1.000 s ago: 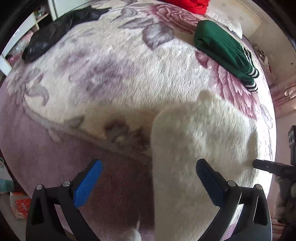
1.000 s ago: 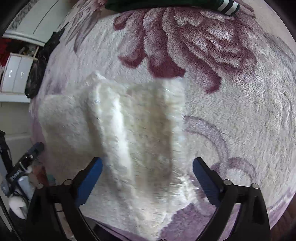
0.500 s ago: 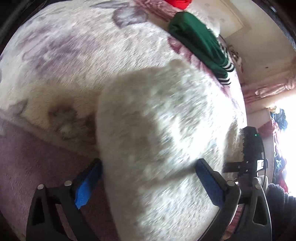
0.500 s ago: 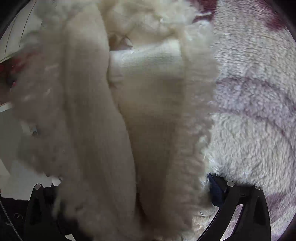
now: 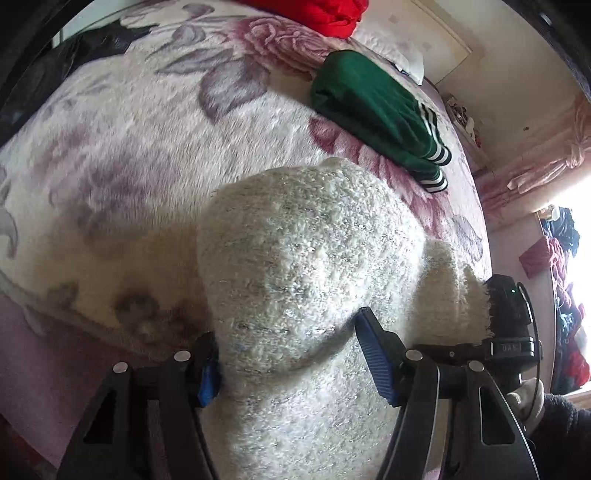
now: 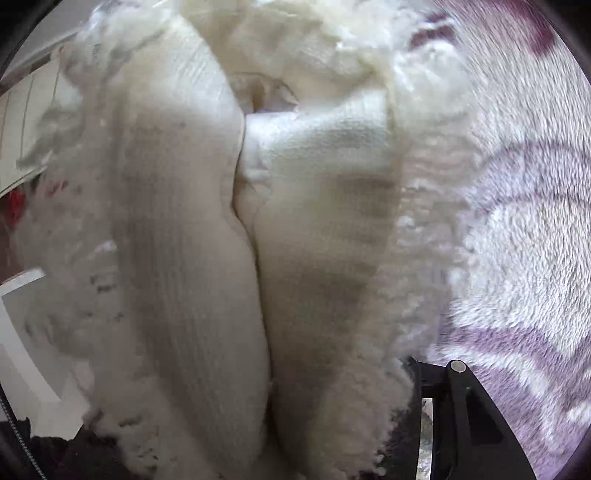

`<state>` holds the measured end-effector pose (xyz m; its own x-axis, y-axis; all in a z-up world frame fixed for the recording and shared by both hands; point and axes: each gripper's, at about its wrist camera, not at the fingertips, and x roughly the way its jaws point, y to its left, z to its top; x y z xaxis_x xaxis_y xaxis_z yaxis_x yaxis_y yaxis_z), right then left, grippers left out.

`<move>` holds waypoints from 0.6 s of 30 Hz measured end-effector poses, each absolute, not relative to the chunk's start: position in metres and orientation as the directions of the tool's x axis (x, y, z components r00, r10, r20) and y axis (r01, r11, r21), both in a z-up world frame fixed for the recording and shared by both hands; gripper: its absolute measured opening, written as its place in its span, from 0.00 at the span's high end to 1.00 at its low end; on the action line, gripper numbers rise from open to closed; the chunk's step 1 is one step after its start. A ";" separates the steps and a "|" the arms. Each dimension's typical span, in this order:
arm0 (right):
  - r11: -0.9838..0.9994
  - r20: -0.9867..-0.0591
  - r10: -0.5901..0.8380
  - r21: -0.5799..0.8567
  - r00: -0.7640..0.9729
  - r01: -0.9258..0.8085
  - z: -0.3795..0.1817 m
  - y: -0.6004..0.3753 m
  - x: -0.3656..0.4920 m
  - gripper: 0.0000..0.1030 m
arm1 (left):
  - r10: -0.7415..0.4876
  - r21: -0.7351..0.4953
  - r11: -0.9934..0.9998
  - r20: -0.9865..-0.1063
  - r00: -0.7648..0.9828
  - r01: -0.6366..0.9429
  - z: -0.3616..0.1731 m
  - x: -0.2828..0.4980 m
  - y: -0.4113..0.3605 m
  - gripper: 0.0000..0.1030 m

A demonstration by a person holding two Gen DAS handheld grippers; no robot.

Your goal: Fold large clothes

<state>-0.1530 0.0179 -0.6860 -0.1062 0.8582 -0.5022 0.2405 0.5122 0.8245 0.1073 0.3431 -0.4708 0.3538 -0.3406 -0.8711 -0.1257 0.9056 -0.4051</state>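
Both jaws closing, sweater (image 5: 306, 266) bunched between

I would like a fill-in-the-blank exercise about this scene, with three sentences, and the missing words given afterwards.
1. The folded garment with white stripes lying on the floral plush blanket is ____ in colour.
2. The fluffy cream-white garment sits between the blue pads of the ____ gripper.
3. The crumpled cloth at the blanket's far edge is ____.

Missing words: green; left; red
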 end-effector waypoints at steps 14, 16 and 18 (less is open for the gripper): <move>0.488 -0.515 0.848 0.851 0.127 0.194 -0.561 -0.056 -0.030 0.53 | -0.447 -0.439 0.891 -0.799 0.403 0.118 -0.368 0.297 0.281 0.63; 0.590 -0.604 0.792 0.795 0.091 0.142 -0.567 -0.060 0.003 0.53 | -0.396 -0.370 0.918 -0.833 0.385 0.142 -0.380 0.332 0.267 0.63; 0.594 -0.628 0.775 0.762 0.070 0.257 -0.600 -0.085 0.024 0.54 | -0.374 -0.347 0.928 -0.860 0.347 0.138 -0.400 0.358 0.267 0.63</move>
